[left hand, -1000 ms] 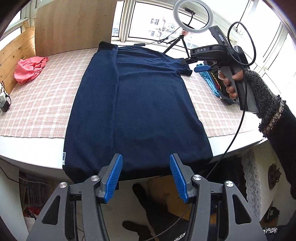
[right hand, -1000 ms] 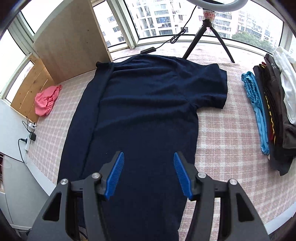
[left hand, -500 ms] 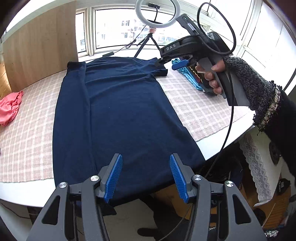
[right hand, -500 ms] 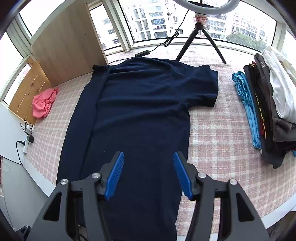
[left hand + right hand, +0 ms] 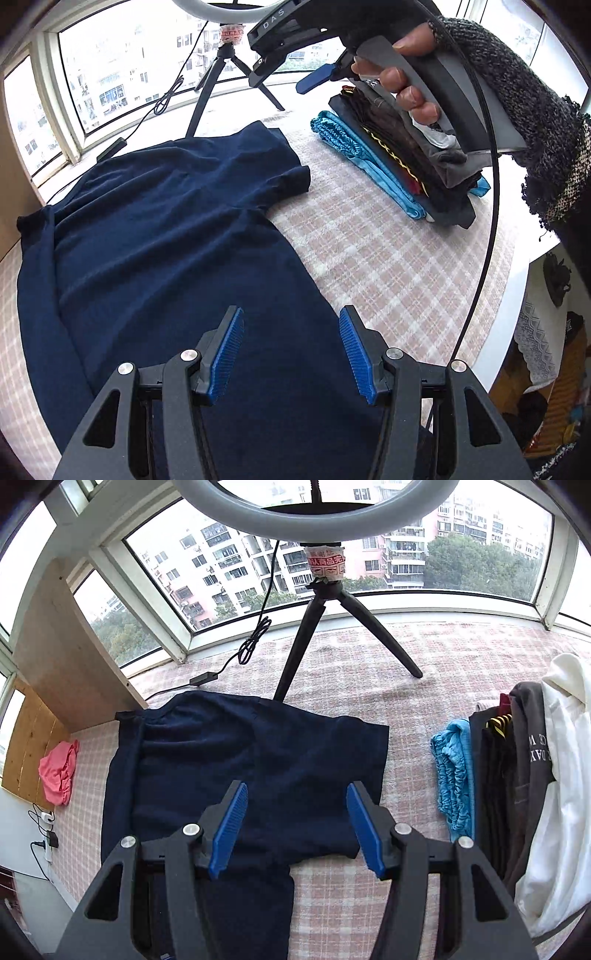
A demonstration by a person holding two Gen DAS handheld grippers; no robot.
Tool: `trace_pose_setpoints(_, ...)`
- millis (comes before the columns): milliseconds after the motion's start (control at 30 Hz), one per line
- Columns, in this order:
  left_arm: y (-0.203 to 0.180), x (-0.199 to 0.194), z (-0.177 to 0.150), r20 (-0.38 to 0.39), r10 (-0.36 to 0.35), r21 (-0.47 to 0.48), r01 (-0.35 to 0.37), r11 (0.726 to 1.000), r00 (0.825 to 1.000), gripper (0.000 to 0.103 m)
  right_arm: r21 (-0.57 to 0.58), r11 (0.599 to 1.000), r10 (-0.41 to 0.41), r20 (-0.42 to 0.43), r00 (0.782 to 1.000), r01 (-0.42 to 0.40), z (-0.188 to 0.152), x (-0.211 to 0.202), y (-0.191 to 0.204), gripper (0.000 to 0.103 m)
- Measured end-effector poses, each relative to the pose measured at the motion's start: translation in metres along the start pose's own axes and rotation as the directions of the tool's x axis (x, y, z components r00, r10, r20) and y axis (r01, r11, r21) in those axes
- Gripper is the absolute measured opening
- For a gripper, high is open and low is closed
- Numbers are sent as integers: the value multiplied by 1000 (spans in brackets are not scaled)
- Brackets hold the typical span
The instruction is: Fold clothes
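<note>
— What does my left wrist view show?
— My left gripper (image 5: 291,350) hangs spread and empty over the near right part of the navy blue cotton T-shirt (image 5: 166,258), which lies flat on the pink checked tablecloth (image 5: 369,258). My right hand (image 5: 402,74) holds the other tool above the folded clothes stack (image 5: 406,158) at far right.

— And the right wrist view?
— My right gripper (image 5: 297,827) is released too, nothing between its pads, above the shirt's right sleeve (image 5: 354,753). The left side looks folded in already, so I judge the right fold comes next: pinch sleeve and hem edge, then carry them leftward.
</note>
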State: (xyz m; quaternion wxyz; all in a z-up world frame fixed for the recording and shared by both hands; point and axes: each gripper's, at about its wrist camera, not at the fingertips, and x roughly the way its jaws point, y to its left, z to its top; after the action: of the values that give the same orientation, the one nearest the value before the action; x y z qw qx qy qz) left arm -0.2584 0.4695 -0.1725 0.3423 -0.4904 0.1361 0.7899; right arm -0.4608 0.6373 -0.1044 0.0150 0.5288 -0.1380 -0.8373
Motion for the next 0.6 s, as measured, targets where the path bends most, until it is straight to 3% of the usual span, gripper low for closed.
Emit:
trace_pose_setpoints(133, -14, 44, 38, -1, 57, 142, -56, 988, 998, 52, 20, 1000, -19, -61, 998, 20, 21, 42, -25, 55)
trace_pose_setpoints(367, -34, 112, 83, -7, 106, 326, -98, 940, 994, 52, 53, 997, -54, -112, 992, 60, 42, 92, -62, 55)
trace_pose_setpoints(600, -41, 154, 105, -6, 137, 388, -123, 913, 991, 52, 32, 997, -59, -149, 987, 65, 52, 121, -72, 55)
